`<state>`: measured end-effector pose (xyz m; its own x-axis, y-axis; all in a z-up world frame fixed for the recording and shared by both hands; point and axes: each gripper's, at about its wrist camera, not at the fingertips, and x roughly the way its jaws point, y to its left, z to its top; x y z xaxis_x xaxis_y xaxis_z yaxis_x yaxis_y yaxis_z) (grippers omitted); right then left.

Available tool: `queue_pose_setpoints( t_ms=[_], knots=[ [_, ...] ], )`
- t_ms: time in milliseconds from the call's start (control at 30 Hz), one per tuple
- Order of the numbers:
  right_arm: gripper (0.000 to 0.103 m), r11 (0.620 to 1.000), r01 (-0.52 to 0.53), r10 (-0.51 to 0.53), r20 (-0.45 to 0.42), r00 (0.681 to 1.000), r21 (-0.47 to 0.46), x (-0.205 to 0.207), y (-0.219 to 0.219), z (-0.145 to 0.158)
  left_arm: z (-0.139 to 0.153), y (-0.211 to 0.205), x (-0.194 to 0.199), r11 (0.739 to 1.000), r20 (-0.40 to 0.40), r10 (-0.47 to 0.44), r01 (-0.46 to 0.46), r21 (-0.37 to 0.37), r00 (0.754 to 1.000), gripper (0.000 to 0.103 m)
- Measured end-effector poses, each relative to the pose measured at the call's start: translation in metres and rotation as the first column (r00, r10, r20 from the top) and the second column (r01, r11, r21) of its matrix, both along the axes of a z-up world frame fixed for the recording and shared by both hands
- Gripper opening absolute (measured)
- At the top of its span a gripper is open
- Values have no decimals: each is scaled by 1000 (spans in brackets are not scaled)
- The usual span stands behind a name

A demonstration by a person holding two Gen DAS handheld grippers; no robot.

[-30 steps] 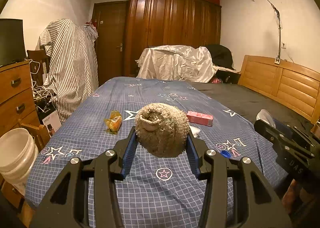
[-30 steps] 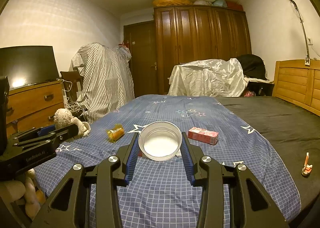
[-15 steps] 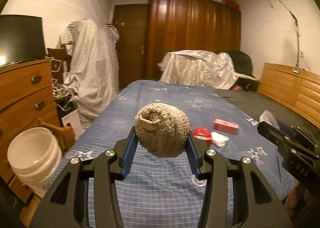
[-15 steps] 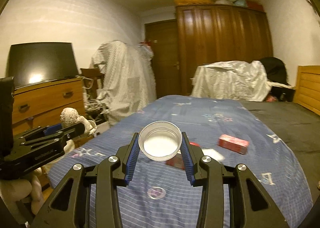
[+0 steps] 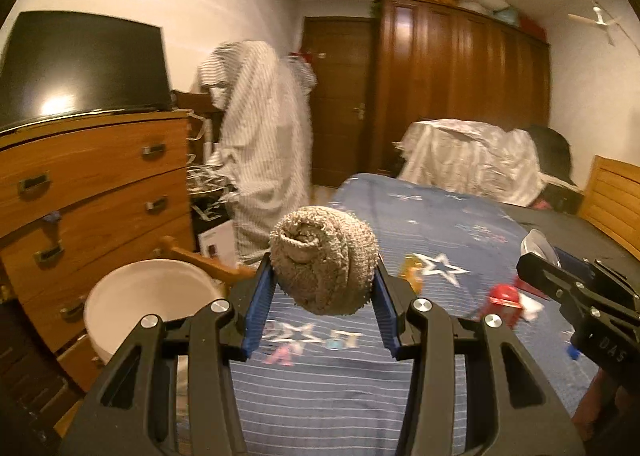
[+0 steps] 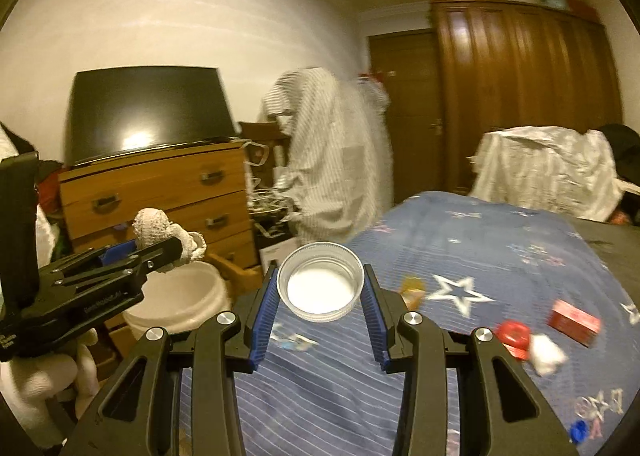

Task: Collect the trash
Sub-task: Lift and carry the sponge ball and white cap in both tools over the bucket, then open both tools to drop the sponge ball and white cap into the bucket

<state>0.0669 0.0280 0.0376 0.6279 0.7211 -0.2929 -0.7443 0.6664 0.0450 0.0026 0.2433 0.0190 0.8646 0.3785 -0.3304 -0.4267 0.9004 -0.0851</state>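
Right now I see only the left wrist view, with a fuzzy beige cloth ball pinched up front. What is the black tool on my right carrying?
Observer: The right gripper is shut on a shallow round white plastic lid, hollow side facing the camera.
Visitor: Any rubbish on the bed that I miss?
Observer: A red rectangular carton lies on the blue star-print bedspread.
Visitor: And my cloth ball, side-on?
Observer: The fuzzy beige cloth ball bulges above the left gripper.
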Motion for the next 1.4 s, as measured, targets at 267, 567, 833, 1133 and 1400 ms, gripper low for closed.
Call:
queue_pose_setpoints(
  t_ms=[267, 567, 833, 1133, 1400],
  knots=[
    [42, 991, -128, 128, -13, 992, -33, 4, 114, 19, 2, 68, -25, 992, -16, 128, -128, -15, 992, 44],
    [42, 970, -232, 230, -28, 973, -73, 7, 223, 28, 4, 142, -45, 971, -56, 237, -238, -23, 970, 44],
    [42, 925, -342, 324, -123, 938, -166, 18, 323, 10, -9, 198, -42, 953, -130, 292, -301, -47, 947, 44],
    [42, 845, -448, 346, -338, 875, -293, 54, 418, -44, -45, 245, -9, 955, -301, 228, -273, -117, 926, 44],
    [42, 793, -492, 323, -437, 839, -359, 75, 455, -85, -85, 272, 8, 947, -420, 194, -281, -157, 887, 44]
  ],
)
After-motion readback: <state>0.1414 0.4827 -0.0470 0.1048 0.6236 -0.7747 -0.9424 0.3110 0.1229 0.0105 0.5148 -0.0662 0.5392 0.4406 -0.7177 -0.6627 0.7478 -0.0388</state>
